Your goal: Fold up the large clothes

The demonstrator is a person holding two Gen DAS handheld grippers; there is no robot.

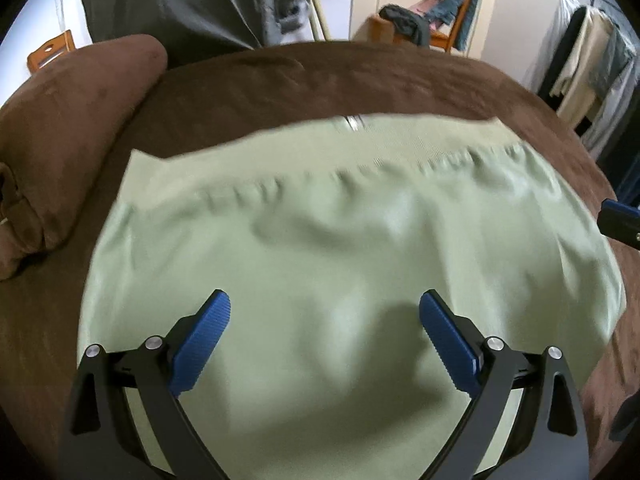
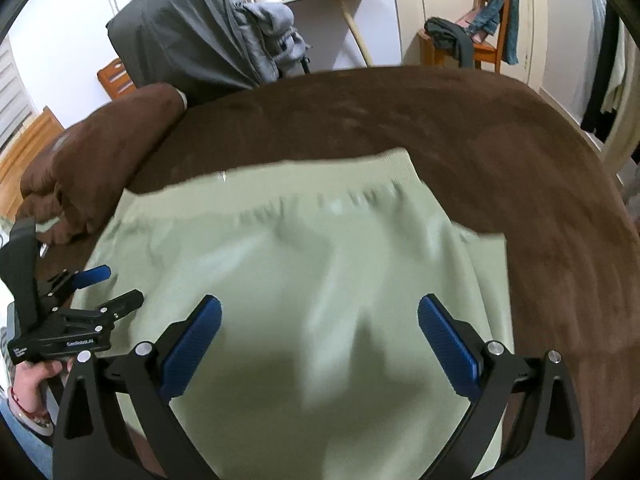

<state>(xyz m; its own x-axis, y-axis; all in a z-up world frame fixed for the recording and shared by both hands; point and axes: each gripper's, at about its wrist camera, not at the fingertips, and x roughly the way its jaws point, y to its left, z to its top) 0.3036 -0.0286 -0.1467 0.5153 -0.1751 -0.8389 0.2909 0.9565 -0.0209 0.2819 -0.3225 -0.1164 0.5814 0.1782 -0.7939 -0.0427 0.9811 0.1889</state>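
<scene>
Left gripper (image 1: 325, 308): jaws spread wide, nothing between the blue pads (image 1: 202, 338); hangs above the near half of the garment (image 1: 344, 240). Right gripper (image 2: 320, 312): likewise wide apart and empty, above the same cloth. In the right view the left gripper (image 2: 102, 288) shows at 9 o'clock, over the garment's left edge, a hand (image 2: 34, 378) on its grip.

Garment: pale green, large, lying flat on the brown bed (image 2: 500, 152). Ribbed band (image 1: 400, 138) runs along the far edge, toward 12 o'clock, with gathers just below it; a loose corner juts out at 3 o'clock in the right view. Soft creases across the middle. Both views are motion-blurred, so finer detail cannot be told.

Pillow (image 1: 72, 120): brown, at 9 to 10 o'clock, beside the garment's far-left corner.

Step in hand, as judged: taking hold for a fold; no fold appears made.

Method advised: bring each gripper to an edge or corner, left at 9 o'clock, right at 3 o'clock, matched in depth. Pinch one layer set cleanly, close fully, lift together, keep the cloth taut between them, and lay edge to edge. Smooth the middle creases first.
</scene>
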